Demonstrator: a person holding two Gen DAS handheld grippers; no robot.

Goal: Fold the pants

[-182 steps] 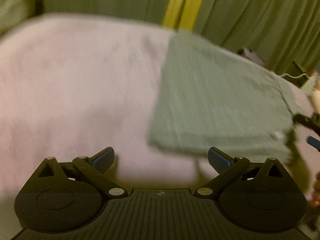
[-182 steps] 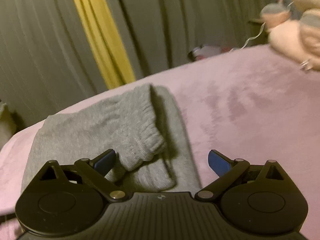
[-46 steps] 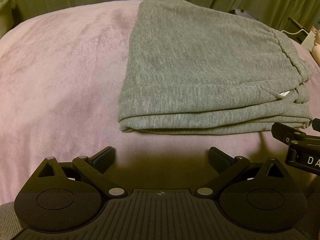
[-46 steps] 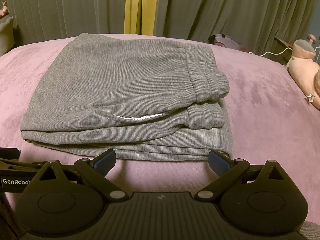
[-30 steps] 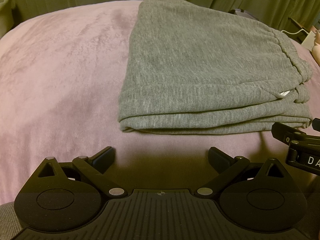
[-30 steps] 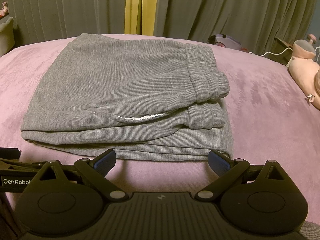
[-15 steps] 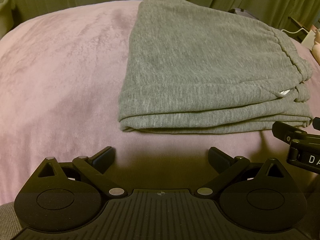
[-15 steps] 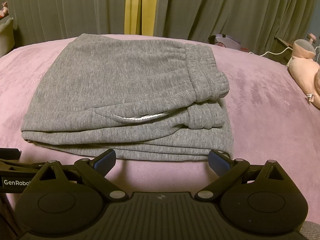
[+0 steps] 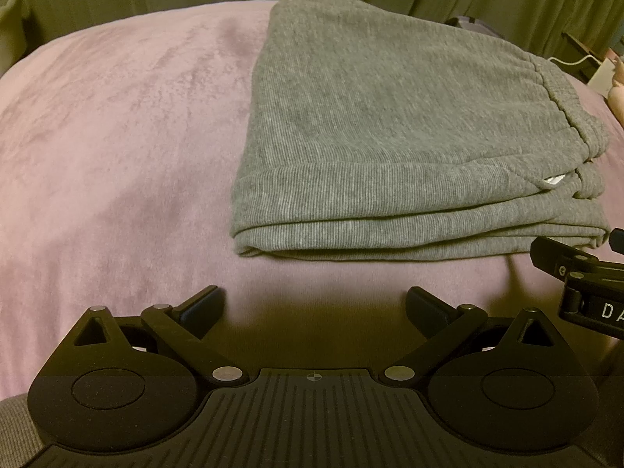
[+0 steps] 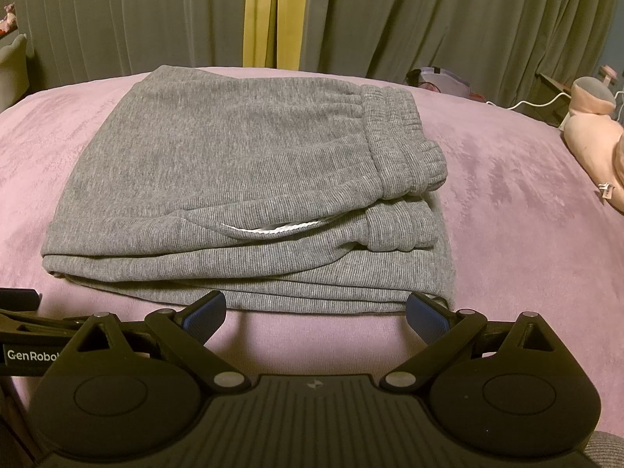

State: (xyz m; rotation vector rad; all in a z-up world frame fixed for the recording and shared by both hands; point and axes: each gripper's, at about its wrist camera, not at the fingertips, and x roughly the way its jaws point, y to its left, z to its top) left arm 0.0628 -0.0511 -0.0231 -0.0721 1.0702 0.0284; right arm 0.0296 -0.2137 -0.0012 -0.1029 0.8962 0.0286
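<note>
Pants: gray pants lie folded in a neat stack on the bed. In the left wrist view the stack sits ahead and to the right.
Layers: many flat layers show along the near edge of the stack.
Waistband: the stretchy waistband is on top at the right end of the stack. A cuff-like band lies just under it.
Pocket: a thin white pocket edge peeks out near the front of the top layer.
Bed: it has a soft pink cover. The cover is bare to the left of the pants.
Left gripper: the left gripper hovers over the pink cover, near the front edge of the pants but not touching them. Its jaws are wide apart and hold nothing.
Right gripper: the right gripper is just in front of the stack. Its jaws are wide apart with nothing in them. The blue pads sit very close to the near edge of the pants. If they touch it, I cannot tell.
Curtains: gray-green curtains hang behind the bed, with a yellow strip in the middle.
Toy: a pink soft toy lies on the far right of the bed.
Cord: a white cord runs near the toy.
</note>
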